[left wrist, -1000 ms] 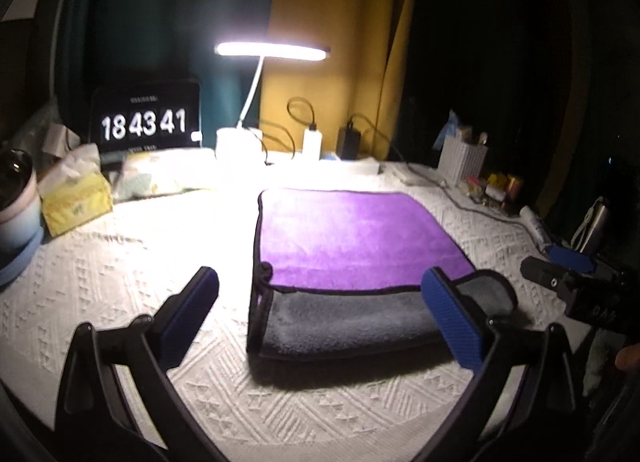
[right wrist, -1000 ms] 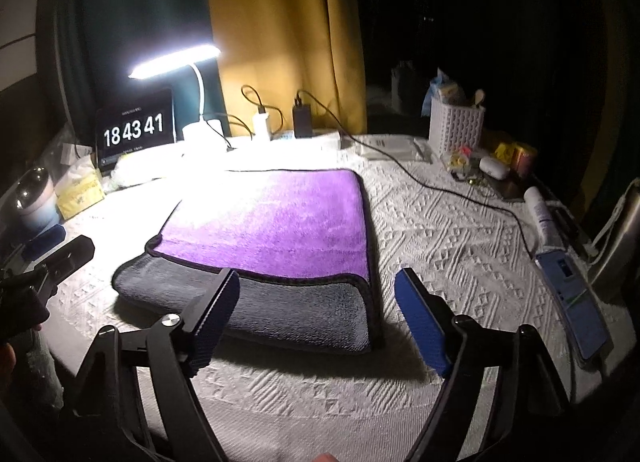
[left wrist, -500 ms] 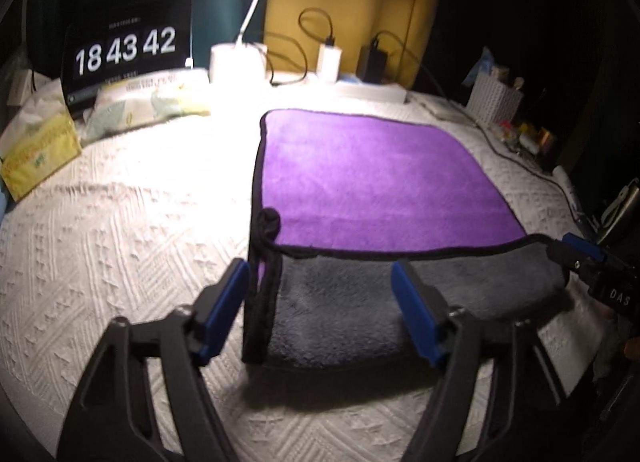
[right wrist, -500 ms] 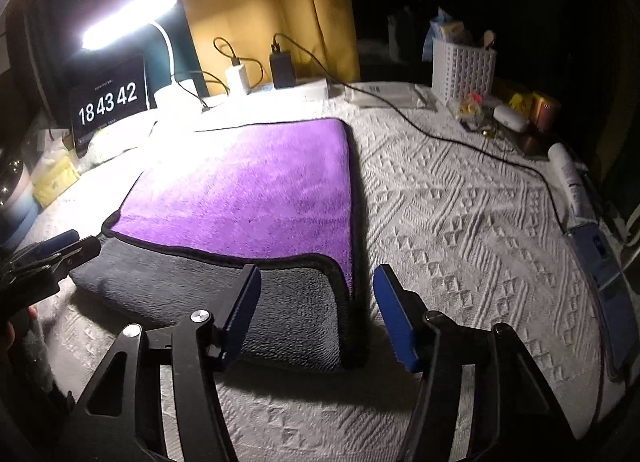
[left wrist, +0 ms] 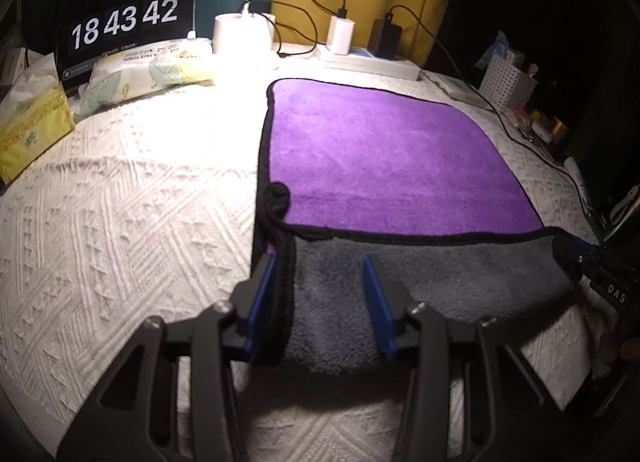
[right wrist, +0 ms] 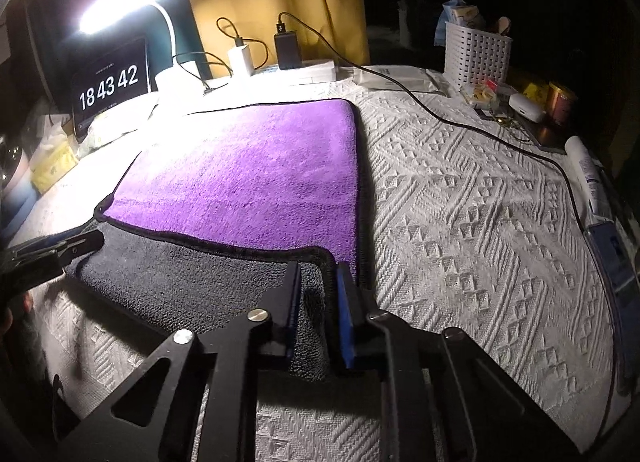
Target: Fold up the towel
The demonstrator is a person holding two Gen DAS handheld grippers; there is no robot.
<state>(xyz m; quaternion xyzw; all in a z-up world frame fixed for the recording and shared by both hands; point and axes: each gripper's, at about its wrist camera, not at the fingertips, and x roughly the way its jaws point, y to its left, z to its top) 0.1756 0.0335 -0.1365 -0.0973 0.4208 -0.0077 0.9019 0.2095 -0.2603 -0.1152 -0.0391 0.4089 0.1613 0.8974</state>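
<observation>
The towel [left wrist: 384, 166] lies flat on the bedspread [left wrist: 132, 230], purple up, its grey near edge turned over; soft and limp, best pinched at the near corners. The right gripper [right wrist: 318, 298] is nearly closed around one corner; the left gripper [left wrist: 318, 294], half-open, straddles the other.

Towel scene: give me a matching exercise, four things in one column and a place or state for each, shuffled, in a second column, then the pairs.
Things
1. left gripper
2. right gripper
3. clock display
4. white basket

Places or states
A. far left of the bedspread, showing 18 43 42
B. nearly closed on the near right corner of the towel
C. open, straddling the towel's near left edge
D. far right, among the clutter

Pairs: 1-C, 2-B, 3-A, 4-D
</observation>
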